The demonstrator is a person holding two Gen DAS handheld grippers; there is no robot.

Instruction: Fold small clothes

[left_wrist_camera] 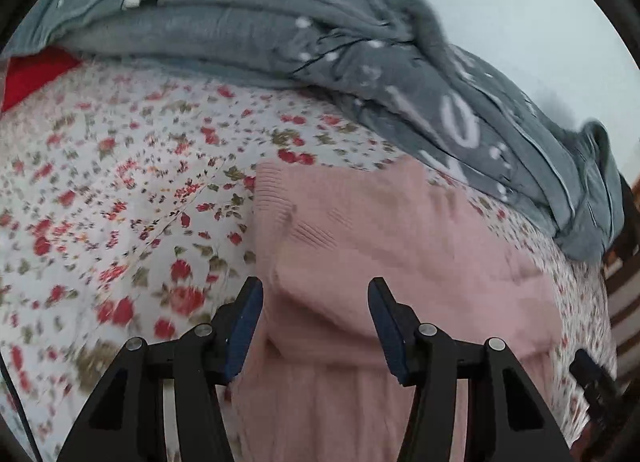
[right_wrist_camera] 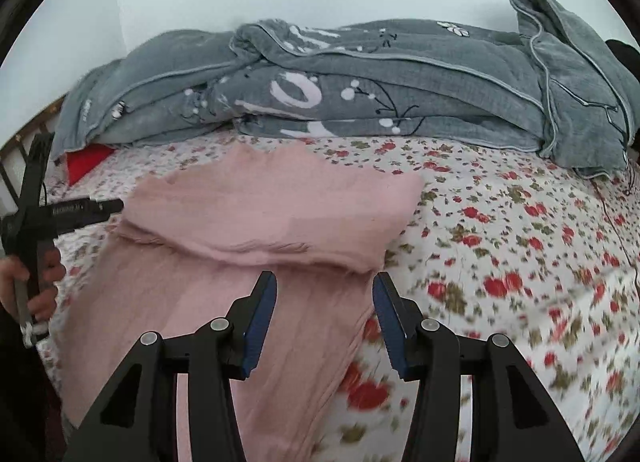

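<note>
Both your tongs stand partly open and grip nothing: the left gripper (left_wrist_camera: 316,290) hangs over the pink garment (left_wrist_camera: 400,246), the right gripper (right_wrist_camera: 324,286) over its nearer half, and no cloth sits between the pads of either. The garment (right_wrist_camera: 256,230) lies on the bed sheet (right_wrist_camera: 520,246), its far half already turned over onto the near half, so one fold looks done and the next is yours to set up.

For that fold, pick your grasp points before you drop. Take the two corners of one edge, one per tong, and pinch both layers together so the upper flap does not slide off the lower. Lift only enough to clear the sheet, carry both corners across at the same pace, and lay them down square on the opposite edge. Then release and smooth outward.

The garment is a soft, limp knit; the left view shows ribbing along one hem. It will sag between your grippers and may drag on the sheet. Its fold edge is rounded and slightly puffed, not crisp. Motion blur in the left view makes it hard to say whether the flap lies flat there.

The floral cotton sheet looks smooth with little grip. Behind it, the grey quilt (right_wrist_camera: 360,86) is bulky and heaped; keep clear of it.
</note>
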